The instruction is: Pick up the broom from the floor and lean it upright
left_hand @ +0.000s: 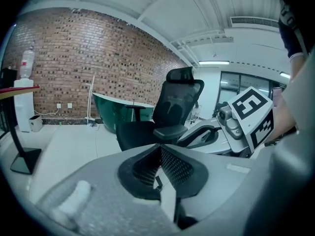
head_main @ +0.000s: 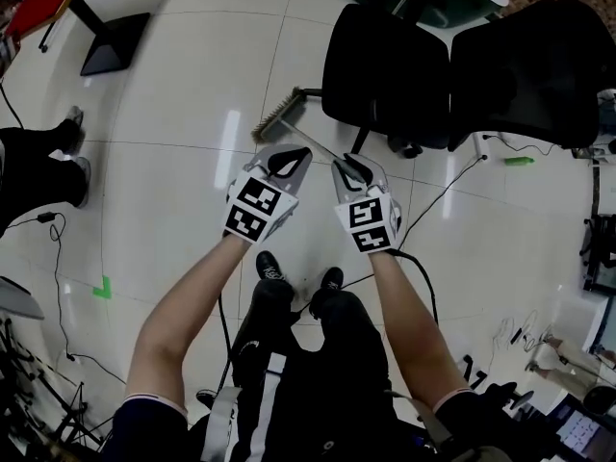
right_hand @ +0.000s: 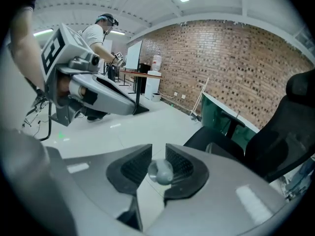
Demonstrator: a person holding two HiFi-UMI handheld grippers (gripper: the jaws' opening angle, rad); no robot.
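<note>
Your right gripper (head_main: 348, 169) is pinching the long-handled broom with the pale bristle head (head_main: 276, 115). In the right gripper view its two ribbed black pads (right_hand: 183, 165) are closed on the rounded grey end of the handle (right_hand: 161, 171), which sits squarely between them. From the head view the thin handle slants away from that grip, and the bristle head sits low over the glossy white tiled floor (head_main: 192, 94), just in front of the black mesh office chair (head_main: 385, 75). I cannot tell whether the bristles touch the tiles. Your left gripper (head_main: 296, 154) is held up just beside the right one, close to the handle. In the left gripper view its fingers (left_hand: 179, 166) are pressed together at the tips, and I can make out nothing between them. Both grippers hang in front of you above your black shoes (head_main: 274, 268), their black-and-white marker cubes (head_main: 256, 210) facing up toward your head.
</note>
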